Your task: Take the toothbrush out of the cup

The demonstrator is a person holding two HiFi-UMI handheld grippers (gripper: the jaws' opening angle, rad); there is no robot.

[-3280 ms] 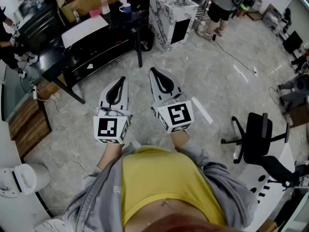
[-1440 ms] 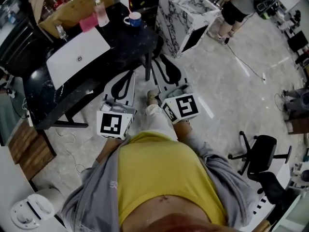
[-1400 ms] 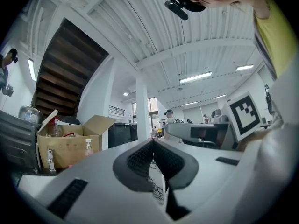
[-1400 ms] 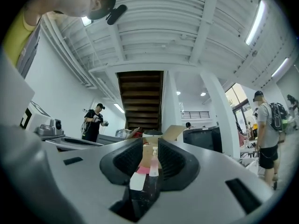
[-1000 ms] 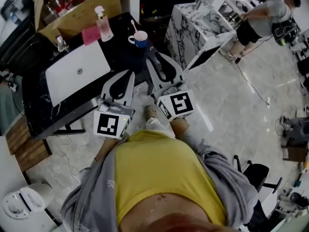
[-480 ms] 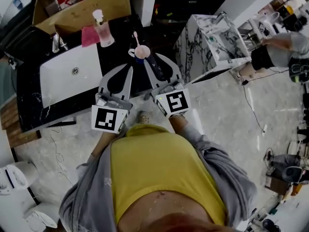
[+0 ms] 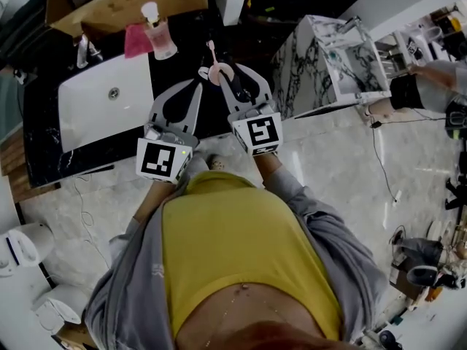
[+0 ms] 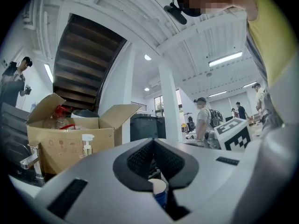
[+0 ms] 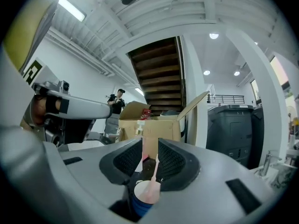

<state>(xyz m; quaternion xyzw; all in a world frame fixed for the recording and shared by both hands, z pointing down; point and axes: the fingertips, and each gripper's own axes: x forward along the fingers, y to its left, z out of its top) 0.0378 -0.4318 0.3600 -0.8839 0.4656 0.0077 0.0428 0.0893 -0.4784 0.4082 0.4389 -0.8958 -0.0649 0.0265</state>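
Toothbrush [image 9: 153,171] not yet out of its cup [image 9: 140,202] at the worktop's [image 7: 58,155] right edge: our right gripper [image 9: 150,158] is opening its jaws astride it (apparently no contact); left gripper [image 8: 153,146] pinched together, empty.

A person in a yellow shirt [image 7: 233,254] stands at a black bench [image 7: 40,148] and holds two grippers out over it. The left gripper [image 7: 194,86] points at the bench beside a white sink [image 7: 95,108], and its jaws look closed at the tips. The right gripper [image 7: 232,70] is just beside it. Its jaws are opening, and a cup [image 7: 217,74] sits right at their tips. A pink toothbrush [image 7: 212,52] stands in the cup. Behind the sink are a tap [image 7: 82,49], a pink cloth [image 7: 135,41] and a pink pump bottle [image 7: 157,33]. A brown box [image 7: 124,6] stands behind those. A marble block [image 7: 321,71] stands on the grey floor [image 7: 343,166].
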